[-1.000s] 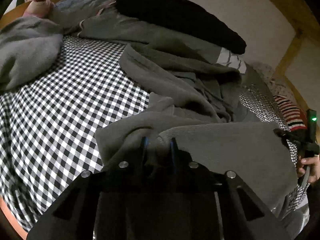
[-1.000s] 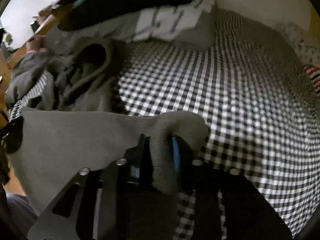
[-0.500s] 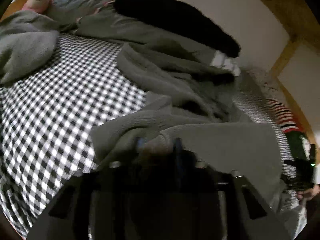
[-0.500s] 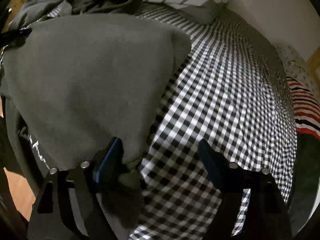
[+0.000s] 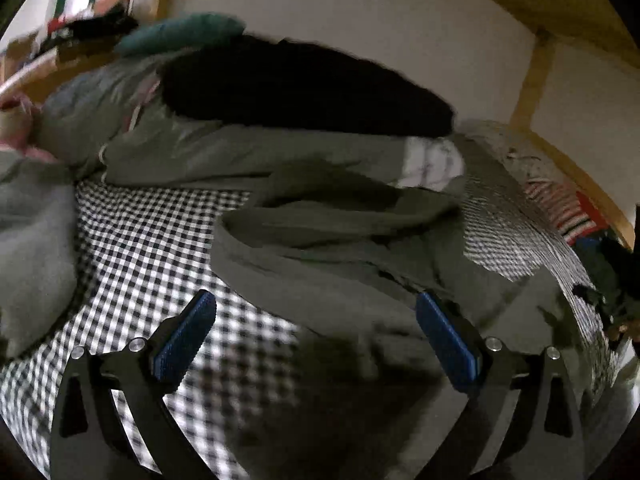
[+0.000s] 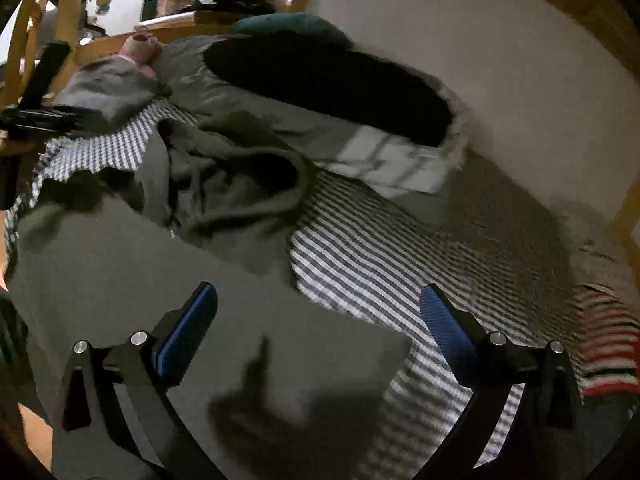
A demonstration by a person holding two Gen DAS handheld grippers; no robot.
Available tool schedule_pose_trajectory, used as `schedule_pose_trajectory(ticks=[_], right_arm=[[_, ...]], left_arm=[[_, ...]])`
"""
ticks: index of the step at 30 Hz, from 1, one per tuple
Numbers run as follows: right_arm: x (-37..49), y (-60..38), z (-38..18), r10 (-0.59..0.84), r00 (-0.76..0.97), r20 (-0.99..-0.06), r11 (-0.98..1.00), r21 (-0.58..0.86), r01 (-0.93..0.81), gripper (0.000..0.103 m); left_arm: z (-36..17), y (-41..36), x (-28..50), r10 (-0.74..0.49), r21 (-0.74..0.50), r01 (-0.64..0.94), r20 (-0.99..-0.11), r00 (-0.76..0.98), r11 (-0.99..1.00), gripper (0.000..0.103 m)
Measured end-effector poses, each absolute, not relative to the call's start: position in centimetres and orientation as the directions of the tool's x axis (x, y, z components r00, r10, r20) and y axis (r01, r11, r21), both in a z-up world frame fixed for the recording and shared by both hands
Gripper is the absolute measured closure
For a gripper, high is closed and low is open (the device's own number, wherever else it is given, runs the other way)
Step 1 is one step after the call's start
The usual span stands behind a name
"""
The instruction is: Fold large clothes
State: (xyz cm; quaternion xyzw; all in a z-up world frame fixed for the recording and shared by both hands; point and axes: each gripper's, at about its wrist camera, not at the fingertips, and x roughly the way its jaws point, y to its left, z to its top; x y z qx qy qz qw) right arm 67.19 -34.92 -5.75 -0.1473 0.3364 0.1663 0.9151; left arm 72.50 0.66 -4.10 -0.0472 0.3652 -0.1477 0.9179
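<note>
Left gripper (image 5: 316, 320) and right gripper (image 6: 318, 312): jaws have just been opening, now fully spread, gripping nothing. Grey hoodie (image 6: 120, 280) lies below both. No legible writing.

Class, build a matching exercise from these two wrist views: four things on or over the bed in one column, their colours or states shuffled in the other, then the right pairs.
Things:
1. hoodie
2. bedsheet
3. long cushion
4. left gripper

Colours or states:
A. black
B. open, nothing between its fingers
C. grey-green, crumpled
D. black-and-white check

Pairs: 1-C, 2-D, 3-A, 4-B
</note>
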Motion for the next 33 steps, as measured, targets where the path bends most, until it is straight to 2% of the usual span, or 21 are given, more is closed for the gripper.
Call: schedule_pose_trajectory(ticks=[2,6,15,17,18,19,20,21,22,26,33], right_arm=[[69.7,-33.9,-6.0,0.225,0.702,-0.675,0.909,-0.115,-0.402,0.004],[75.0,-31.8,-6.6,0.231,0.7,-0.675,0.913,-0.1,-0.397,0.004],[84.6,-26.7,-10.4,0.165,0.676,-0.719,0.865,-0.224,-0.449,0.006],[85.7,-25.4,-11.5,0.163,0.645,-0.747,0.838,-0.24,-0.491,0.022],[86.2,-24.8,-12.0,0.154,0.635,-0.757,0.828,-0.252,-0.501,0.037],[86.7,-24.2,-12.5,0.146,0.627,-0.765,0.822,-0.259,-0.507,0.057],[87.0,-24.0,-12.6,0.148,0.622,-0.769,0.824,-0.252,-0.507,0.07],[87.3,-23.9,-12.5,0.155,0.622,-0.767,0.837,-0.232,-0.495,0.087],[87.3,-24.0,-12.2,0.173,0.628,-0.758,0.85,-0.207,-0.484,0.094],[86.4,-25.3,-9.9,0.249,0.676,-0.693,0.889,-0.112,-0.443,0.097],[84.9,-27.4,-4.9,0.308,0.713,-0.63,0.92,0.007,-0.392,0.097]], left_arm=[[-5.2,2.0,75.2,-0.319,-0.23,0.221,-0.676,0.664,0.948,0.005],[-7.3,3.0,78.7,-0.32,-0.225,0.228,-0.701,0.637,0.947,0.005],[-8.9,2.2,84.0,-0.349,-0.173,0.331,-0.717,0.603,0.928,0.005],[-9.1,1.9,85.2,-0.352,-0.167,0.346,-0.728,0.588,0.923,0.005],[-9.3,1.7,85.7,-0.362,-0.172,0.357,-0.733,0.576,0.918,0.005],[-9.2,1.5,86.0,-0.347,-0.154,0.353,-0.732,0.587,0.923,0.009],[-9.0,1.3,86.2,-0.334,-0.132,0.355,-0.728,0.599,0.926,0.04],[-8.9,1.0,86.4,-0.337,-0.132,0.364,-0.736,0.587,0.922,0.065],[-8.9,0.8,86.8,-0.321,-0.122,0.357,-0.75,0.578,0.926,0.097],[-8.2,0.6,86.7,-0.323,-0.123,0.36,-0.755,0.571,0.925,0.096],[-1.1,0.7,83.0,-0.387,-0.144,0.387,-0.627,0.676,0.911,0.096]])
